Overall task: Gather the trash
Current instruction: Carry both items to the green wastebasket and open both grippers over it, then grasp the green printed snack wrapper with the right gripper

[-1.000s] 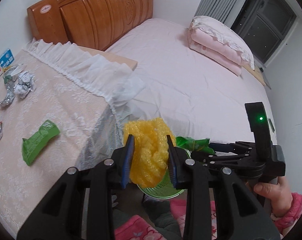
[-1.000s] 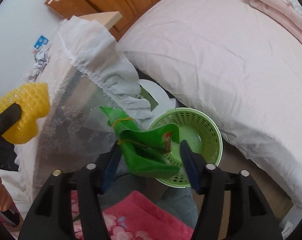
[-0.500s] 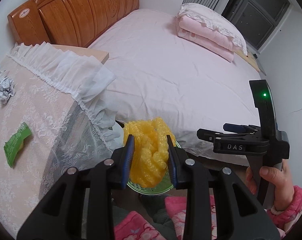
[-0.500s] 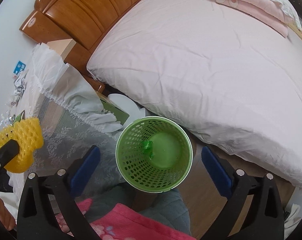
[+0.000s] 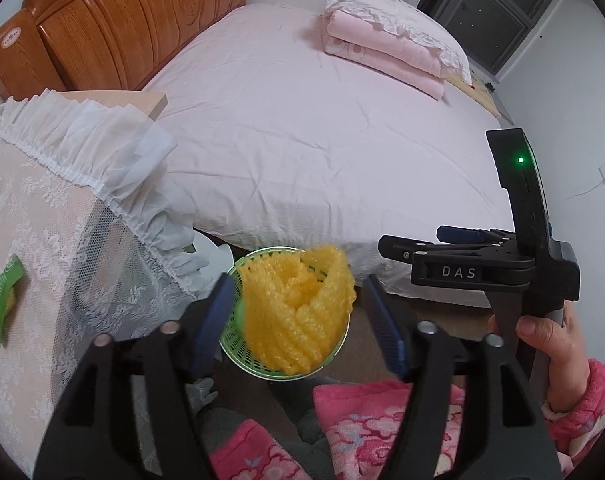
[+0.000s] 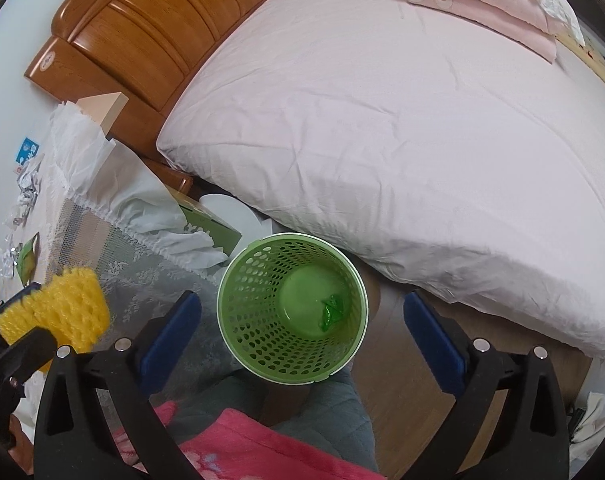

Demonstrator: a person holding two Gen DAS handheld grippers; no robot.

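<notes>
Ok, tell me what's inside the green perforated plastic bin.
Only a crumpled green wrapper lies on the green perforated plastic bin floor; nothing hides the rest of the floor.

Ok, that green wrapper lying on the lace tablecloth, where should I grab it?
Come from straight above and pinch the green wrapper across its narrow width, near the middle. It lies flat on the lace tablecloth, long and thin, with no raised edge to catch from the side. Fingers astride the short axis should close on it, perhaps gathering a little cloth.
</notes>
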